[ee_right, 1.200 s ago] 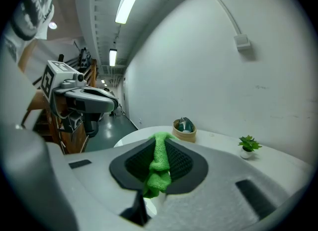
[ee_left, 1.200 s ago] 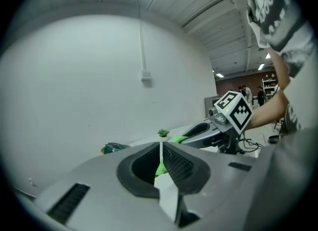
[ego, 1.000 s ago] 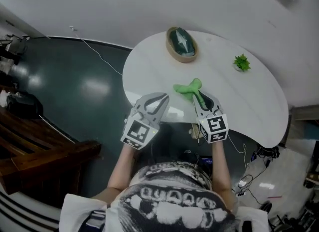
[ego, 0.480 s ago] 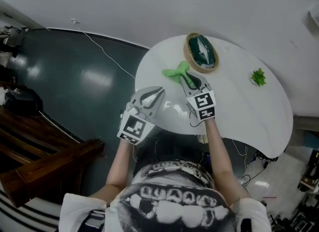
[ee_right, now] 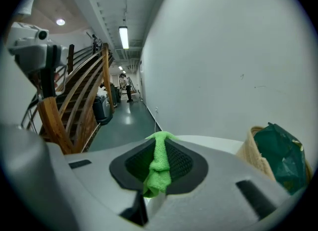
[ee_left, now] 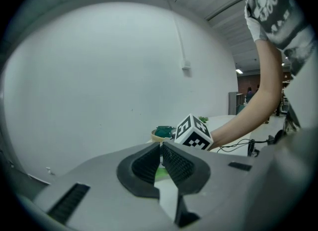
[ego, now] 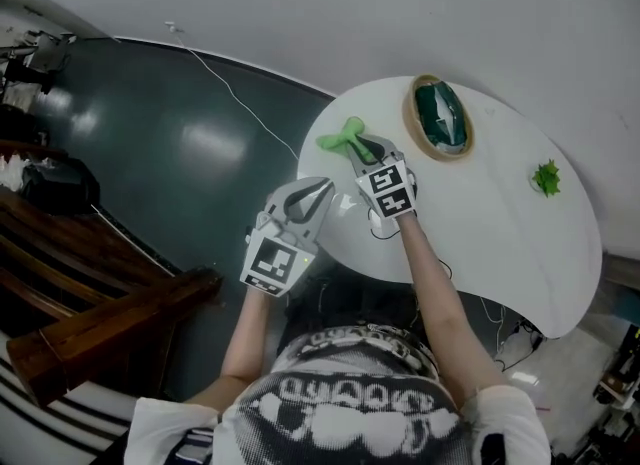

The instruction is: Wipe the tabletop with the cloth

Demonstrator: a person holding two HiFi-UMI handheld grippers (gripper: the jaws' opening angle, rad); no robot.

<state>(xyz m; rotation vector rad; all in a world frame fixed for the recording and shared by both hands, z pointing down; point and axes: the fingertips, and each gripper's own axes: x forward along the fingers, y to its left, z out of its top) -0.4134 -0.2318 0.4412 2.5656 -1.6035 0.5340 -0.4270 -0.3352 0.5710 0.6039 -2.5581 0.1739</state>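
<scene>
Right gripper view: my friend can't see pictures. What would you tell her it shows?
The right gripper is shut on a bright green cloth, with a white table just beyond it. A woven basket holding something dark green sits at the right, and a wooden staircase and a long hallway lie at the left.
</scene>
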